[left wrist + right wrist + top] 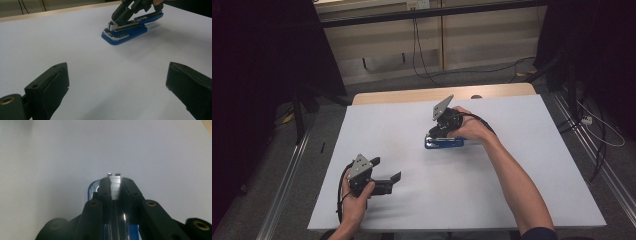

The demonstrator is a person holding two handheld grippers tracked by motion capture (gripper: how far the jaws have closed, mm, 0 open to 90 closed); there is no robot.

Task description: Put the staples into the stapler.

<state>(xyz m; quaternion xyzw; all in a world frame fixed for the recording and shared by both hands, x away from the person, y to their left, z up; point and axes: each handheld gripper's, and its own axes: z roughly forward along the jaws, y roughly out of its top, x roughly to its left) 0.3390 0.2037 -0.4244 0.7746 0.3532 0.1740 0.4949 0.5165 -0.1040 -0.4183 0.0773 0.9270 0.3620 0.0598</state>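
I am working two hand-held grippers over a white table [512, 190]. My right gripper [438, 133] reaches down onto a blue plastic stapler with chrome metal trim [444, 143], which lies near the middle of the table, a little toward the far edge. In the right gripper view its black jaws stand narrow, pinched from both sides on what looks like a silvery strip of staples [115, 187] sitting in the stapler's open channel. My left gripper [387, 172] rests near the front left of the table, well apart from the stapler, its jaws spread wide with nothing between them. To do this step well, I judge I should keep the pinch square and gentle so the strip does not snap or twist, and keep it lined up with the channel; the free gripper could steady the base if it slides. The stapler has a rounded blue base with a bright chrome plate at its front, and its blue top arm [150, 17] is hinged up at a slant.
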